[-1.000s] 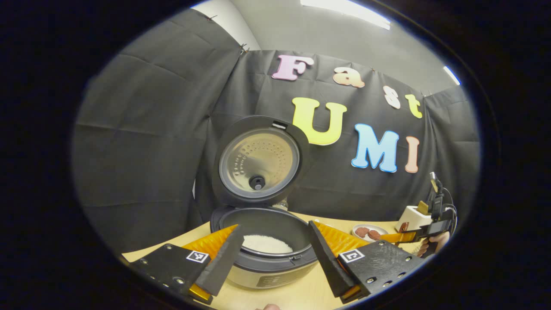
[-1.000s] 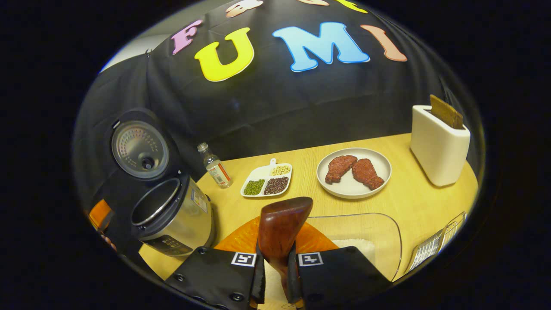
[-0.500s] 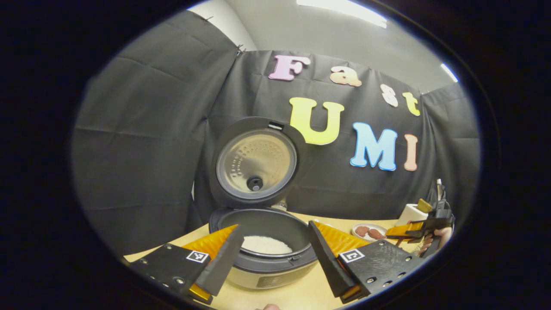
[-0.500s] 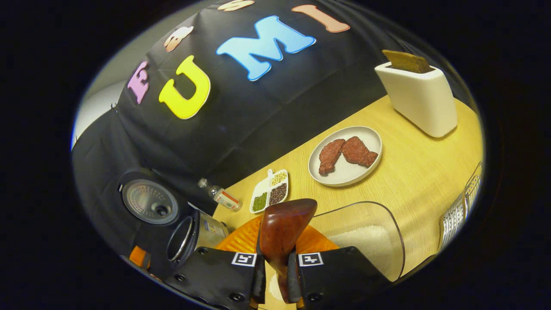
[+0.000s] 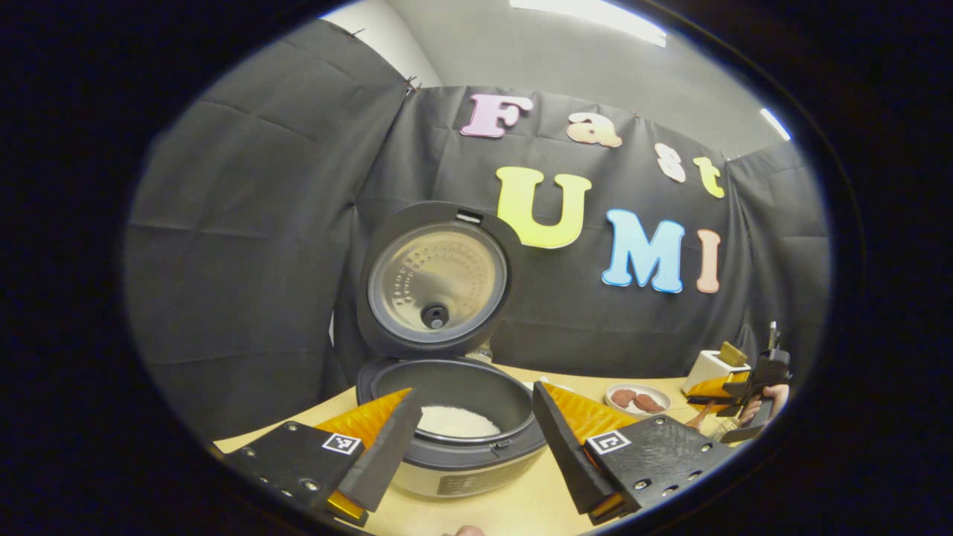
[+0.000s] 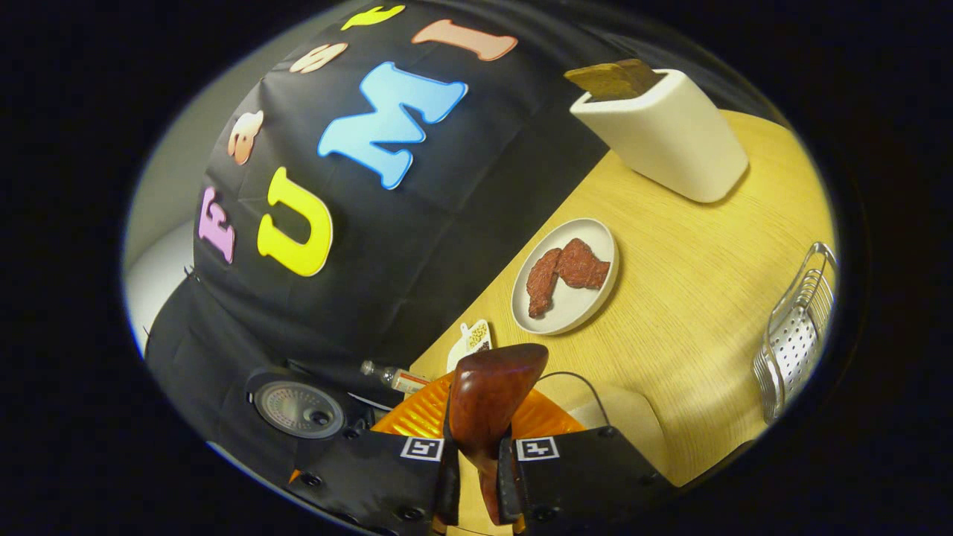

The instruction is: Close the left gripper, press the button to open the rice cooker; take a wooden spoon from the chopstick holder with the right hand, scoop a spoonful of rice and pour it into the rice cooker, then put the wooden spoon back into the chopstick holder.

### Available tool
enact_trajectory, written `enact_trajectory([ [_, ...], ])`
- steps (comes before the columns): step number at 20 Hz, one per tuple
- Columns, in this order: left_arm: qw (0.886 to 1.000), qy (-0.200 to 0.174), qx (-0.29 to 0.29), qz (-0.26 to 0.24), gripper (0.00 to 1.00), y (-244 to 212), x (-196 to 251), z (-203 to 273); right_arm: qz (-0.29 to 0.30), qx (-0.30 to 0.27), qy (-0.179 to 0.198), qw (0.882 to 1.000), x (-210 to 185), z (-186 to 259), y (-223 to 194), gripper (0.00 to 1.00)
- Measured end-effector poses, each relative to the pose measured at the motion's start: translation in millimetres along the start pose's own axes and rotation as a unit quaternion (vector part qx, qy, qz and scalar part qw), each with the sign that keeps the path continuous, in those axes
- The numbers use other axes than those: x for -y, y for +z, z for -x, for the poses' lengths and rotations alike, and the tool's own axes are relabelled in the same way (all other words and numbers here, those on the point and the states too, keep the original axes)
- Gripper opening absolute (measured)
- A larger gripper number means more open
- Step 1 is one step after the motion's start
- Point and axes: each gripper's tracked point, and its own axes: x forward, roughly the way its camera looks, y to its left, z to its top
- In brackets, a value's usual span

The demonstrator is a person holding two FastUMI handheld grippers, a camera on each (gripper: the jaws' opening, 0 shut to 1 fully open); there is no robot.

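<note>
1. In the right gripper view, beyond the right gripper, a white plate with two red-brown meat pieces lies on the bench. A white holder with a brown piece sticking out of its top stands farther off, and a metal rack is at the right. A small bottle and a divided dish lie to the left of the spoon tip.
2. The clear container is just in front of this gripper, partly hidden by it.
3. The right gripper is clamped on the wooden spoon, which points forward between the fingers; it is dark red-brown and glossy.
4. In the left gripper view, the left gripper has its fingers apart. The rice cooker stands just ahead between them, its lid upright, with white rice inside.
</note>
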Motion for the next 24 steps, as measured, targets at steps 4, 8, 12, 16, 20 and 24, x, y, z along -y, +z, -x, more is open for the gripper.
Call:
enact_trajectory([
  [4,1.0,-0.006,0.001,0.0,0.94,1,8,3,-0.069,0.023,0.01,0.997,15,12,20,0.21],
  [8,1.0,-0.007,0.004,-0.003,0.96,3,11,6,-0.105,0.04,0.02,0.993,20,19,34,0.21],
  [12,1.0,0.0,0.009,-0.006,0.92,8,6,10,-0.131,0.056,0.045,0.989,5,26,45,0.21],
  [16,1.0,0.007,0.013,-0.002,0.92,12,-3,14,-0.146,0.052,0.068,0.986,-20,20,40,0.21],
  [20,1.0,0.022,0.016,-0.007,0.94,15,-21,18,-0.168,0.05,0.097,0.98,-58,10,38,0.21],
  [24,0.999,0.037,0.015,-0.002,0.92,17,-41,25,-0.162,0.039,0.117,0.979,-102,-8,22,0.21],
])
